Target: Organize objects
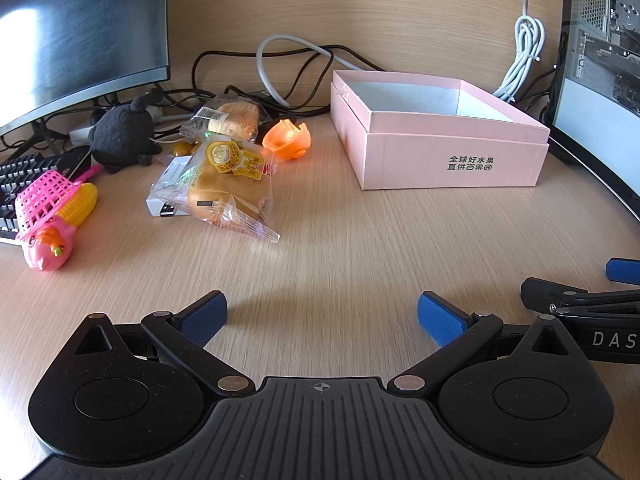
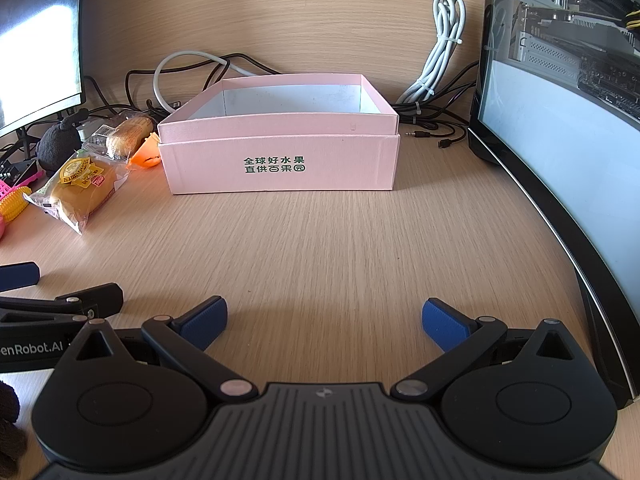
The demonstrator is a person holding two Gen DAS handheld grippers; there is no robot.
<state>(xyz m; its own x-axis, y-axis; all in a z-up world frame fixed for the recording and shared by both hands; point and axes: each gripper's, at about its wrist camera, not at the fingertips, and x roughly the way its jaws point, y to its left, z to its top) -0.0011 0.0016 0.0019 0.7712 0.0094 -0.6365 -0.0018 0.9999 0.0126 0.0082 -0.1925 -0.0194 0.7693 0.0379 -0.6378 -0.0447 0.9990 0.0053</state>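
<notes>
A pink cardboard box (image 1: 452,160) (image 2: 280,164) with an open top stands on the wooden desk, nothing visible inside it. To its left lie a wrapped bun (image 1: 228,188) (image 2: 82,188), a second wrapped pastry (image 1: 230,118) (image 2: 124,134), an orange plastic toy (image 1: 288,140) (image 2: 146,152), a black plush (image 1: 120,136), a pink mesh basket (image 1: 44,200), a yellow toy corn (image 1: 82,202) and a pink toy pig (image 1: 48,246). My left gripper (image 1: 322,318) is open over bare desk, short of the bun. My right gripper (image 2: 324,322) is open in front of the box, nothing between its pads.
A monitor (image 1: 76,32) and keyboard (image 1: 20,176) stand at the left, with a white device (image 1: 168,196) under the bun. A computer case with a glass side (image 2: 560,140) walls the right. Cables (image 1: 296,64) (image 2: 444,60) run along the back panel.
</notes>
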